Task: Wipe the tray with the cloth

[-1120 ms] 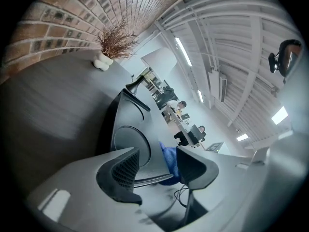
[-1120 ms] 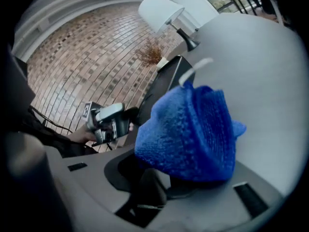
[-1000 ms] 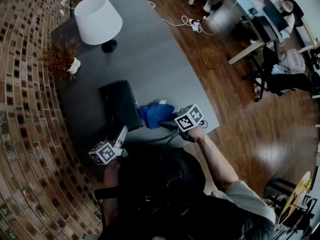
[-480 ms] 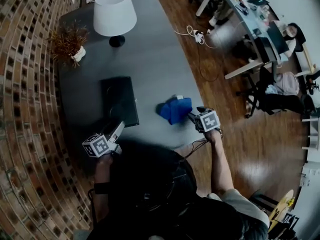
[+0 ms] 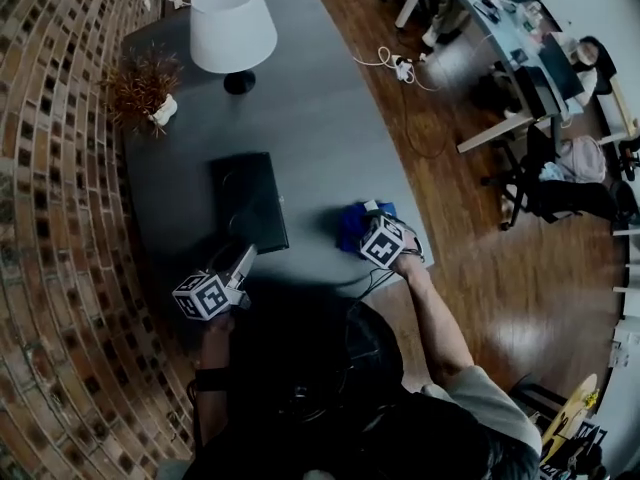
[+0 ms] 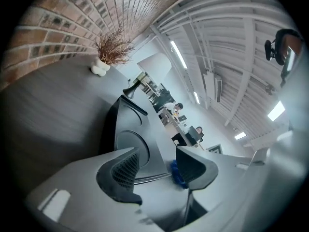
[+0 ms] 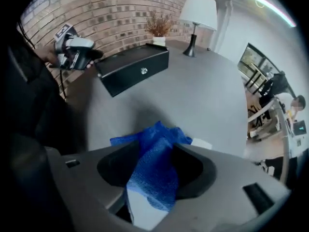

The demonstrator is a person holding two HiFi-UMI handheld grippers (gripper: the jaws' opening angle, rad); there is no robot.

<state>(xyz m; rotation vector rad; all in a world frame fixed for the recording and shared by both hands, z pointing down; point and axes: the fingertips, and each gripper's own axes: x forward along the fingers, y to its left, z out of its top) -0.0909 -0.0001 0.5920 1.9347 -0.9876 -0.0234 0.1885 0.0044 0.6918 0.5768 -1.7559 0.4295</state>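
Note:
The black tray (image 5: 245, 203) lies on the grey table (image 5: 320, 128), left of centre. The blue cloth (image 5: 352, 226) sits crumpled near the table's right front edge. My right gripper (image 5: 364, 232) points steeply down onto it. In the right gripper view the cloth (image 7: 159, 134) bunches up between the jaws of that gripper (image 7: 158, 154); they stand apart and have just been closing around it. My left gripper (image 5: 243, 258) hovers at the tray's near corner, open and empty. In its own view that gripper (image 6: 157, 166) frames the tray (image 6: 128, 129).
A white-shaded lamp (image 5: 233, 23) and a dried plant in a small white pot (image 5: 145, 83) stand at the table's far end. A brick wall runs along the left. To the right, beyond the table's edge (image 5: 415, 238), is wood floor with cables, desks and chairs.
The cloth went from beside the tray to the table's right front. My right gripper drew off to its right, then came back over it, tipped downward. The left gripper stayed put.

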